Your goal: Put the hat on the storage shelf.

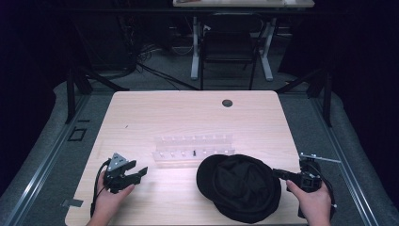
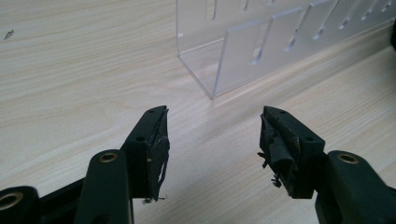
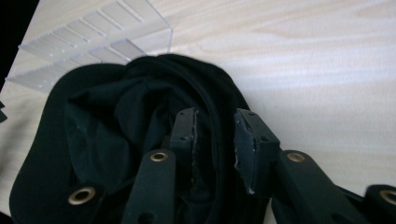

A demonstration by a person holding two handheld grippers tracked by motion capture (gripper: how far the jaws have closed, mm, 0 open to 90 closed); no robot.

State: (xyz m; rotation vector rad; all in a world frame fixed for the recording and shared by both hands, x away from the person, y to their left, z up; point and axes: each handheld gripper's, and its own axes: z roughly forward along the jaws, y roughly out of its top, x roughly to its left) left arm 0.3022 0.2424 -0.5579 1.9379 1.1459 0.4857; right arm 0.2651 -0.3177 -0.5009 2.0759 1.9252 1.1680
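Two hand-held grippers work over a pale wooden table, and the thing in hand is a black cloth cap lying just ahead of the right gripper. In the right gripper view that gripper's jaws stand partly open astride a raised fold at the cap's rim; whether the pads already press the cloth I cannot tell, as black lies on black there. The left gripper hovers well off to the cap's far side, jaws wide apart and holding nothing, pointed toward a clear acrylic slotted rack that stands just beyond the cap.

The cap looks light, limp and crumpled, so it should sag and drape when lifted. The stitched rim or the stiffer brim would likely give the firmest hold; a pinch of loose crown cloth may slip out or drag. The worn, fraying pads on the left gripper may grip cloth less surely.

The tabletop is smooth, with a dark grommet hole at its far edge. Beyond it the room is dim, with a black chair and cables on the floor.
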